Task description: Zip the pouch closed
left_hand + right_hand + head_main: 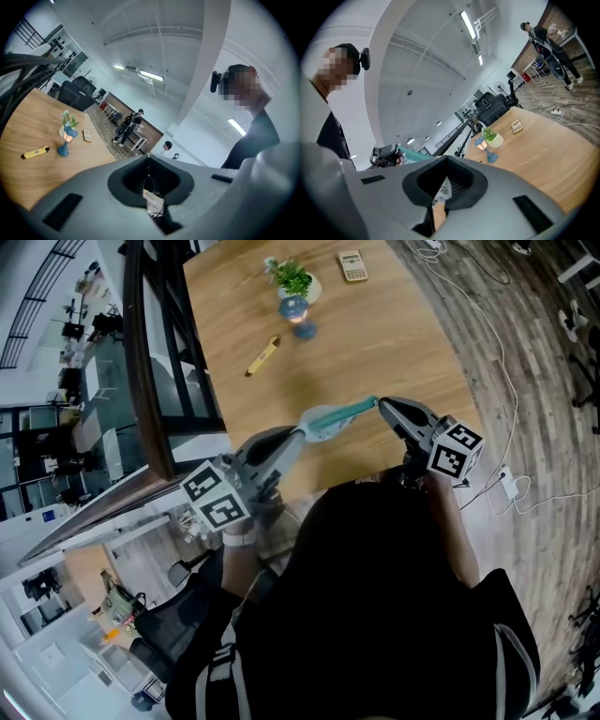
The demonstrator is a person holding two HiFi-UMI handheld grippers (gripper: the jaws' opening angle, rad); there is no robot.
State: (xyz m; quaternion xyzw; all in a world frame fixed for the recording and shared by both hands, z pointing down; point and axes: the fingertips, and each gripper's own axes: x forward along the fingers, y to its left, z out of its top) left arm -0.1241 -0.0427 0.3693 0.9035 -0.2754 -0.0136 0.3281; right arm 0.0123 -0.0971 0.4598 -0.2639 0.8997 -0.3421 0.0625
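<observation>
Left tool [300, 435] and right tool [382, 406] face each other, jaws clamped

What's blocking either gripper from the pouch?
Nothing visible. The left gripper and right gripper are each shut on one end of the pouch, held in the air over the table.

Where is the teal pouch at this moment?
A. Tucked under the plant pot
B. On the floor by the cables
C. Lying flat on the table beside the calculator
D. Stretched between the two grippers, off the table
D: in the head view the teal pouch spans from the left gripper to the right gripper, each shut on one end, above the wooden table.
</observation>
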